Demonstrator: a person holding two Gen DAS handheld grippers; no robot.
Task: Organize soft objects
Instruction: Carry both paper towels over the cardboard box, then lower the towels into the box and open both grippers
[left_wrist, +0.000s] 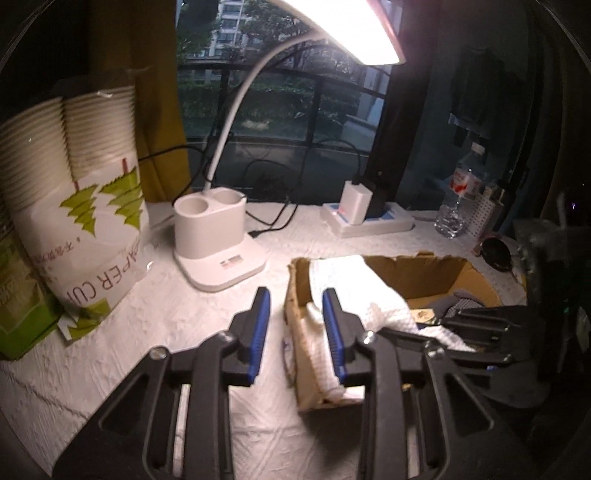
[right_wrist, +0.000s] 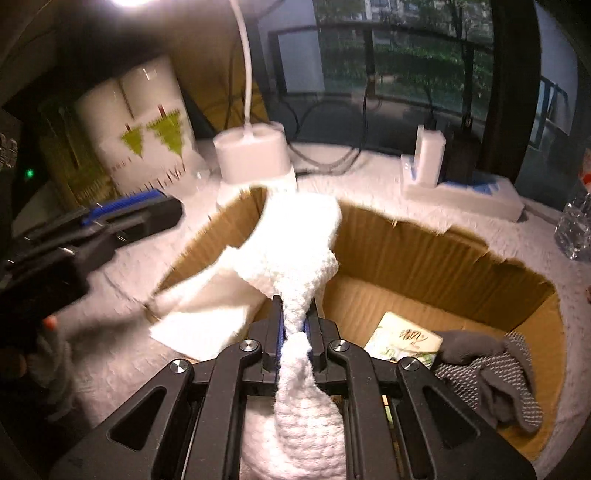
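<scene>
A white waffle-knit cloth (right_wrist: 291, 254) hangs over the left wall of an open cardboard box (right_wrist: 424, 258). My right gripper (right_wrist: 293, 317) is shut on the cloth, pinching a bunched part over the box. The cloth (left_wrist: 369, 295) also shows in the left wrist view, draped over the box's (left_wrist: 424, 269) near corner. My left gripper (left_wrist: 295, 306) is open and empty, its jaws straddling the box's left wall. It shows at the left of the right wrist view (right_wrist: 122, 218). Grey dotted gloves (right_wrist: 491, 373) lie inside the box beside a small printed packet (right_wrist: 402, 343).
A white desk lamp base (left_wrist: 214, 236) stands behind the box. A bag of paper cups (left_wrist: 74, 206) and a green box (left_wrist: 22, 310) stand at the left. A power strip with chargers (left_wrist: 365, 218) and a water bottle (left_wrist: 461, 195) sit at the back right.
</scene>
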